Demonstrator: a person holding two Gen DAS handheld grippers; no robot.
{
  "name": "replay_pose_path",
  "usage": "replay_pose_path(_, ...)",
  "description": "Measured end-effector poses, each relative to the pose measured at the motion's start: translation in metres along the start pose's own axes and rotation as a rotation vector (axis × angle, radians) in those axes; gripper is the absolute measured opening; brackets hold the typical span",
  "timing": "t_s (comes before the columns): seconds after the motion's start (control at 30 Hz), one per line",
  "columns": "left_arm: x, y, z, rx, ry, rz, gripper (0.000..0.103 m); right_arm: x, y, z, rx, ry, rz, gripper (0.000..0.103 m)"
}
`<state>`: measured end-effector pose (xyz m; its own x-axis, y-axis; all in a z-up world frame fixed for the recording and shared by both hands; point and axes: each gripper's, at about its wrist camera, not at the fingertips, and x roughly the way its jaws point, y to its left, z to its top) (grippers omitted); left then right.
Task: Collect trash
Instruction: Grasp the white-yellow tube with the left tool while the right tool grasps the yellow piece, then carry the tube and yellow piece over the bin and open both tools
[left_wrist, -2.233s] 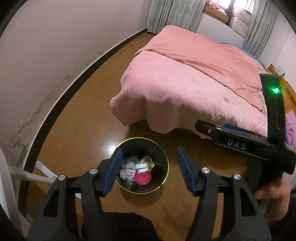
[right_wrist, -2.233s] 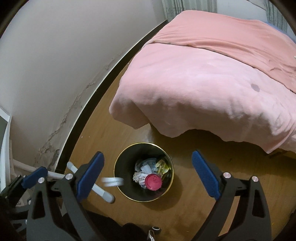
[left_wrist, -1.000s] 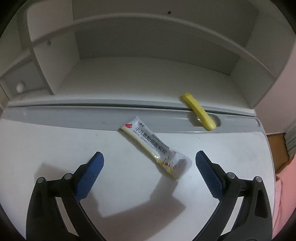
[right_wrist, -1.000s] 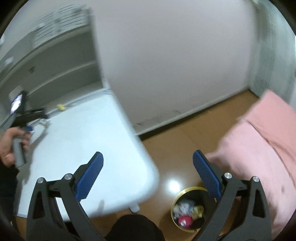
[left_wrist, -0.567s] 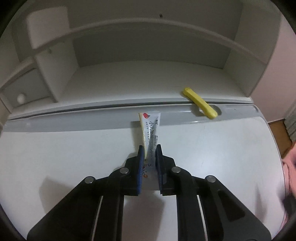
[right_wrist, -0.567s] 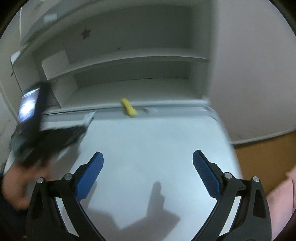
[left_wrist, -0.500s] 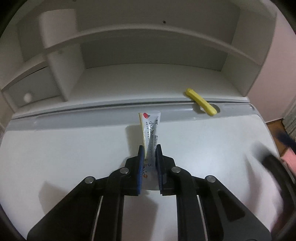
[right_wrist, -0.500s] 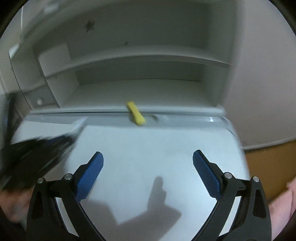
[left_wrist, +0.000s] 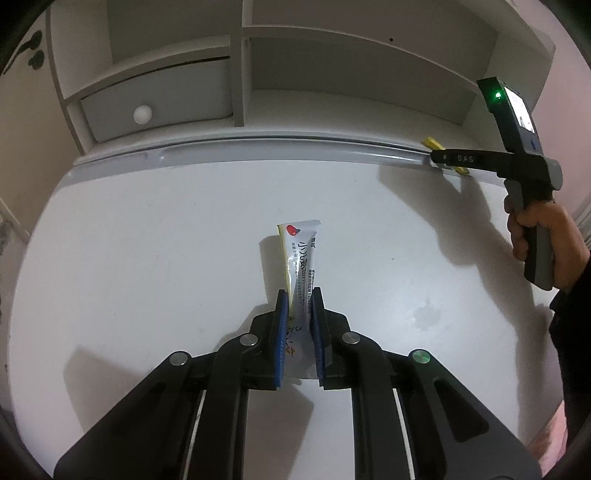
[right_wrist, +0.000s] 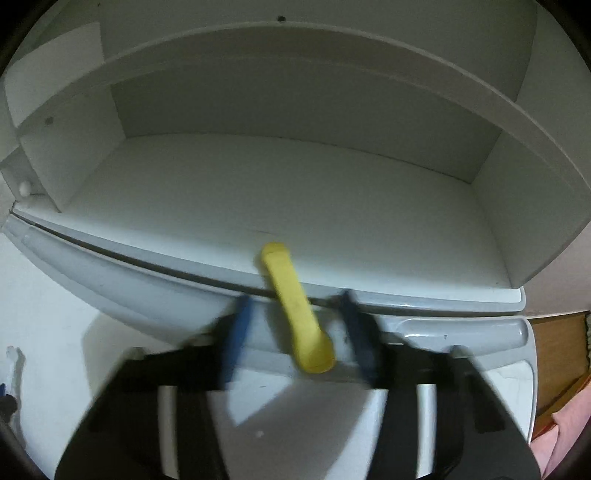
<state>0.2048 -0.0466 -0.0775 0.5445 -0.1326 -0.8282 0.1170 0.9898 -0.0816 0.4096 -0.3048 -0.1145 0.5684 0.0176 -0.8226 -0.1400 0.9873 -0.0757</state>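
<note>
Your left tool (left_wrist: 299, 295) grips the lower end of the printed sachet (left_wrist: 301, 258), which stands up from the white surface (left_wrist: 147, 258). Your right tool (right_wrist: 293, 306) has just been closing; its blurred fingers (right_wrist: 236, 325) flank the yellow plastic piece (right_wrist: 295, 310) without visibly touching it. That piece lies across the groove at the surface's rear edge, below the shelf unit (right_wrist: 295, 184).
</note>
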Motion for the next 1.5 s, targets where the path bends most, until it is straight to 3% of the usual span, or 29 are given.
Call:
replay_pose_path(0.03, -0.001, -0.002, 0.000, 0.006, -0.003, -0.004, 0.012, -0.003, 0.003, -0.001, 0.000, 0.006, -0.010, 0.014)
replay_pose_path(0.2, -0.007, -0.026, 0.006, 0.054, -0.024, -0.043, 0.012, -0.040, -0.003, -0.017, 0.057, -0.038, 0.010, 0.014)
replay_pose_path(0.33, -0.016, -0.062, 0.001, 0.118, -0.039, -0.110, 0.012, -0.101, -0.025, -0.059, 0.128, -0.089, 0.001, 0.014)
replay_pose_path(0.53, -0.036, -0.168, -0.022, 0.305, -0.061, -0.296, 0.012, -0.188, -0.077, -0.161, 0.288, -0.122, -0.119, 0.014)
replay_pose_path(0.67, -0.058, -0.260, -0.059, 0.484, -0.068, -0.449, 0.012, -0.245, -0.139, -0.258, 0.456, -0.118, -0.244, 0.014)
replay_pose_path(0.83, -0.074, -0.354, -0.116, 0.676, -0.031, -0.607, 0.012, -0.286, -0.200, -0.373, 0.680, -0.076, -0.364, 0.014)
replay_pose_path(0.97, -0.074, -0.414, -0.163, 0.796, 0.013, -0.695, 0.012, -0.302, -0.231, -0.440, 0.818, -0.050, -0.402, 0.014)
replay_pose_path(1.13, -0.055, -0.464, -0.210, 0.896, 0.065, -0.718, 0.012, -0.288, -0.256, -0.501, 0.953, 0.001, -0.402, 0.014)
replay_pose_path(1.3, -0.024, -0.492, -0.230, 0.926, 0.121, -0.691, 0.012, -0.274, -0.260, -0.549, 1.010, 0.064, -0.373, 0.014)
replay_pose_path(1.5, -0.002, -0.519, -0.237, 0.928, 0.165, -0.657, 0.012, -0.251, -0.268, -0.568, 1.028, 0.120, -0.350, 0.014)
